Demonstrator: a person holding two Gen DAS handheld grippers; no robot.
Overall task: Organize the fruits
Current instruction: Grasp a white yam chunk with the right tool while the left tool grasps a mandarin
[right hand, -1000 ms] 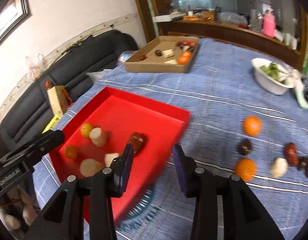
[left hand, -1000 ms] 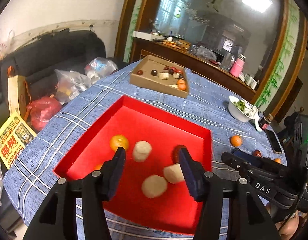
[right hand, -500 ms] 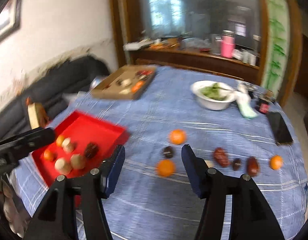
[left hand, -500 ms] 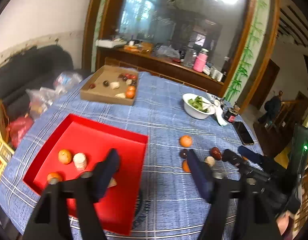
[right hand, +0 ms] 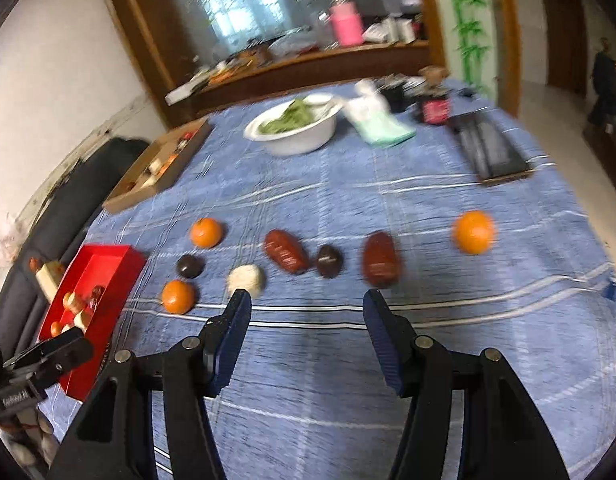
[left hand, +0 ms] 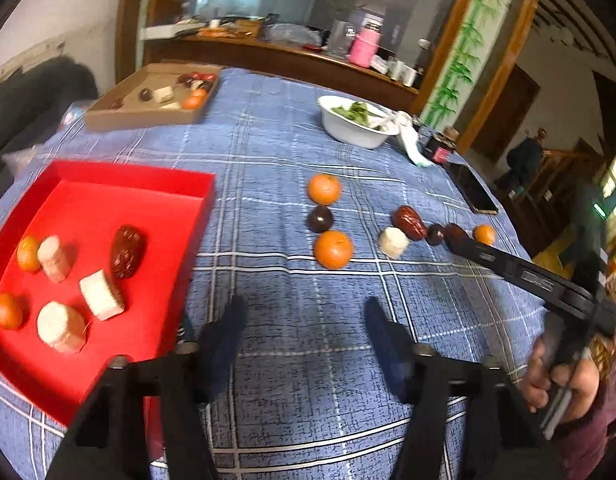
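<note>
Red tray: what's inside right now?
Inside the red tray: two small oranges, three pale chunks, one red date. The near corner is hidden behind the left gripper.

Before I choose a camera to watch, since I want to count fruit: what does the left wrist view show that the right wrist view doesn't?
Only the left wrist view shows the red tray's contents clearly: three small oranges, three white pieces and one date. It also shows the hand holding the right gripper.

Only the right wrist view shows the far-right orange and second date unblocked; in the left view the right gripper partly covers them.

Both show the white bowl, cardboard box, phone and loose fruit on the blue cloth.
</note>
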